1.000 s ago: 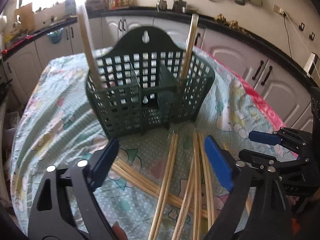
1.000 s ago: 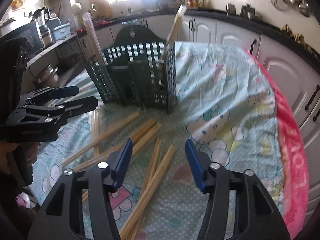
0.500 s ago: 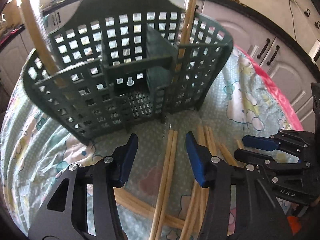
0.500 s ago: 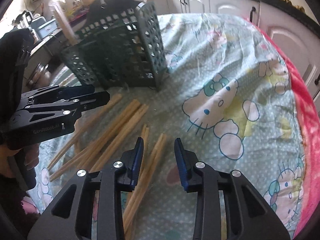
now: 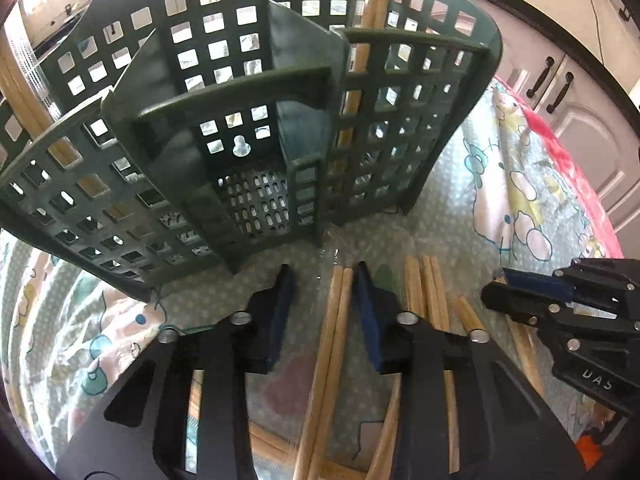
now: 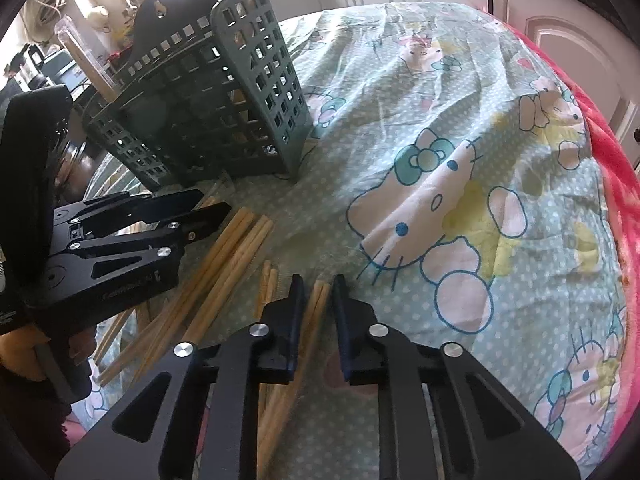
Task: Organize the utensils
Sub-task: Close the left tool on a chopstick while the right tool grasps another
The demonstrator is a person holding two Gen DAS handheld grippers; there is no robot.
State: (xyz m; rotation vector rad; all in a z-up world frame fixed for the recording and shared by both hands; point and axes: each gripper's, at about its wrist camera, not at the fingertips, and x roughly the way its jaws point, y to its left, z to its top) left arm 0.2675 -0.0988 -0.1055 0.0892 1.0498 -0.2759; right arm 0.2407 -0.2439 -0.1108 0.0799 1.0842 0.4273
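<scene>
A dark green slotted utensil basket stands on the cloth-covered table, with wrapped chopstick pairs upright in its left and right compartments. Several wooden chopsticks lie loose in front of it. My left gripper is low over the cloth, its jaws partly closed around one wrapped pair of chopsticks. My right gripper straddles another pair with narrow jaws. Each gripper shows in the other's view, the right one and the left one.
The table wears a pale green cartoon-print cloth with a red edge at the right. White kitchen cabinets and a dark counter ring the room behind the basket.
Both grippers moved forward and down to the chopsticks, and both sets of jaws narrowed around a pair. The basket now looms much larger in the left wrist view.
</scene>
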